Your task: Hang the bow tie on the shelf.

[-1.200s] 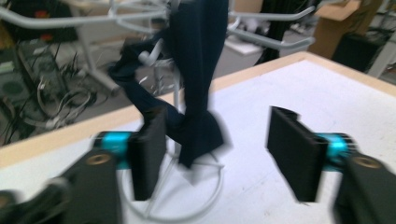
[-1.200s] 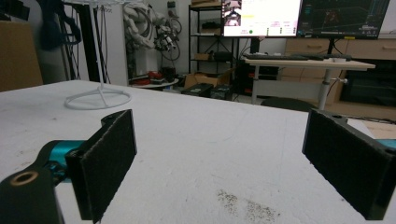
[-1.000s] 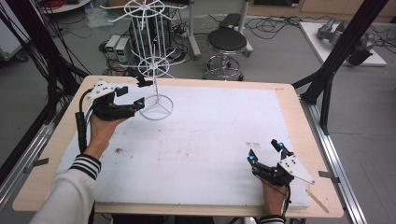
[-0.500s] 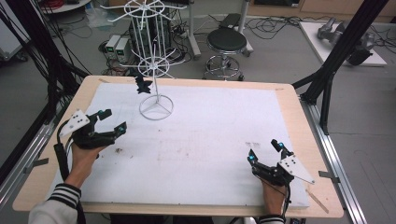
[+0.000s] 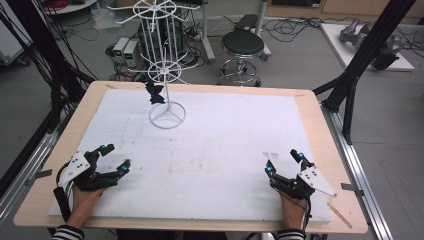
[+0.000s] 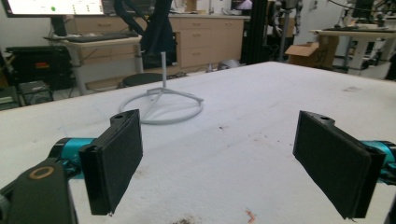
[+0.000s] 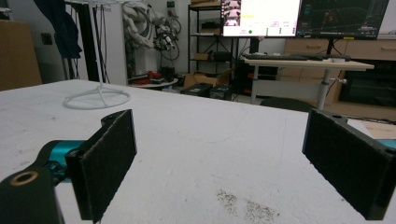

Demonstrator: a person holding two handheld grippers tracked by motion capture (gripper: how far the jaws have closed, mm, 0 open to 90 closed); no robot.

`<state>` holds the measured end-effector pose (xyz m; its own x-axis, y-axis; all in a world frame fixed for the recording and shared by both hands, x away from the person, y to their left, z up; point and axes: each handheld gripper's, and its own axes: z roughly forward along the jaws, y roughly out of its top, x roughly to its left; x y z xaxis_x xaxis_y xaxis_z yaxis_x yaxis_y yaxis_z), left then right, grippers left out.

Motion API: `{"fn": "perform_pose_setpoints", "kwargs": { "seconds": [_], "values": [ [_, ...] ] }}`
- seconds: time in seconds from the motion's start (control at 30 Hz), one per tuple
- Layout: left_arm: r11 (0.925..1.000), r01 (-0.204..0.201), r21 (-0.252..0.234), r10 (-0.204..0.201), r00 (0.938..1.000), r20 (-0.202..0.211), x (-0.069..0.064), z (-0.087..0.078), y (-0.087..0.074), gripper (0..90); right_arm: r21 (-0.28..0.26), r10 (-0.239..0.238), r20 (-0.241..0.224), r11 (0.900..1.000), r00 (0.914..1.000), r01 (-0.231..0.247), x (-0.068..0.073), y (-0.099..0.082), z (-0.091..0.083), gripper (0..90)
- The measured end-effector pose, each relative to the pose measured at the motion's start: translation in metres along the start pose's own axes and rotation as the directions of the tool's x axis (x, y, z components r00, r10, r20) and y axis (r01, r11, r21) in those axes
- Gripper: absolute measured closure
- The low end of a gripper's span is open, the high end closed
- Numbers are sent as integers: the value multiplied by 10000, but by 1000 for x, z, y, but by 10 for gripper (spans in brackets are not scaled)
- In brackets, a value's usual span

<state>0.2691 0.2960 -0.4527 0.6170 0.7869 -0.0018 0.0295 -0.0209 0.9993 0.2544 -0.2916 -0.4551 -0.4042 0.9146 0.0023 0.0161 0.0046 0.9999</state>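
A white wire rack (image 5: 167, 107) stands on its ring base at the back left of the white table top (image 5: 225, 150). A small black object (image 5: 155, 93) hangs on a lower arm of the rack. My left gripper (image 5: 114, 159) rests near the front left corner, open and holding nothing. The left gripper view looks between its wide-apart jaws (image 6: 224, 163) at the rack's ring base (image 6: 161, 105) farther off. Near the front right corner my right gripper (image 5: 282, 161) is open and holds nothing, and its own view (image 7: 219, 163) has the rack base (image 7: 97, 99) far off to the left.
The table has a wooden border (image 5: 325, 150). Black frame posts (image 5: 360, 65) rise at its right and left sides. A black stool (image 5: 242, 47) and cabled equipment stand on the floor beyond the far edge. Faint stains (image 6: 252, 215) mark the white surface.
My left gripper has drawn back from beside the rack to the front left of the table. The black object stays hanging on the rack. The right gripper has not moved.
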Motion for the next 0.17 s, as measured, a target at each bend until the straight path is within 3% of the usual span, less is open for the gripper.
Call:
{"fn": "perform_pose_setpoints", "kwargs": {
  "seconds": [0.17],
  "values": [
    [9987,103,-503,-120,9994,-333,0,-5,-2,162,-4,-17,49,10000,10000,17,0,0,0,90]
  ]
}}
